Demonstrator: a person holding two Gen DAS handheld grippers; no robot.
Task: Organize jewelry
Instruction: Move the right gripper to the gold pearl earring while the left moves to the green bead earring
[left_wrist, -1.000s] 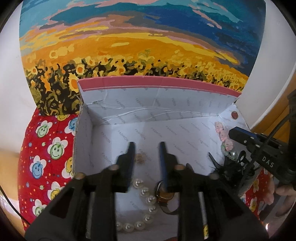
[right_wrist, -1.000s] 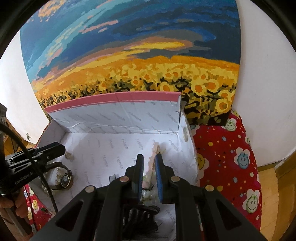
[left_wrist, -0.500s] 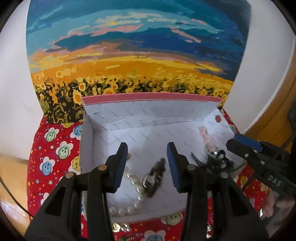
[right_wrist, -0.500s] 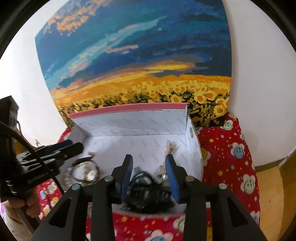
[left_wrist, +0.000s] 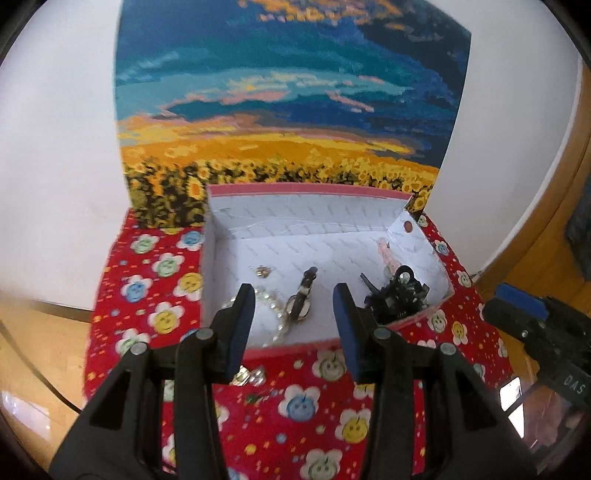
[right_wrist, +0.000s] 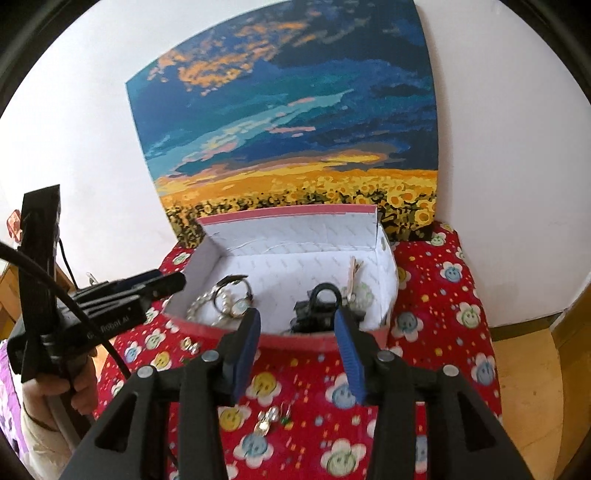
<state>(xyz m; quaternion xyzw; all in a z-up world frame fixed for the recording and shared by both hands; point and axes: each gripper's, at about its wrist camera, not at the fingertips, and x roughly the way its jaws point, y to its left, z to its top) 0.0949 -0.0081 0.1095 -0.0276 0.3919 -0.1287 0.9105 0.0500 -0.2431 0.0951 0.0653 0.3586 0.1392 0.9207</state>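
A white-lined, pink-rimmed box (left_wrist: 306, 190) (right_wrist: 288, 214) stands on the red smiley cloth. Inside lie a pearl bracelet (left_wrist: 275, 306), a wristwatch (left_wrist: 301, 299) (right_wrist: 236, 304), a small gold earring (left_wrist: 264, 271), a pink flower clip (left_wrist: 386, 254) and a black hair clip (left_wrist: 397, 295) (right_wrist: 319, 306). Small shiny earrings lie on the cloth in front of the box (left_wrist: 251, 376) (right_wrist: 269, 419). My left gripper (left_wrist: 293, 314) is open and empty above the box's near edge. My right gripper (right_wrist: 297, 334) is open and empty in front of the box.
A sunflower-field painting (left_wrist: 288, 110) leans on the white wall behind the box. The red cloth (right_wrist: 443, 314) covers the small table, with wooden floor (right_wrist: 528, 369) beyond its right edge. The other gripper shows in each view, in the left wrist view (left_wrist: 535, 325) and in the right wrist view (right_wrist: 122, 299).
Both grippers opened wide and pulled back and up out of the box. The watch and the black hair clip were let go and now lie in the box.
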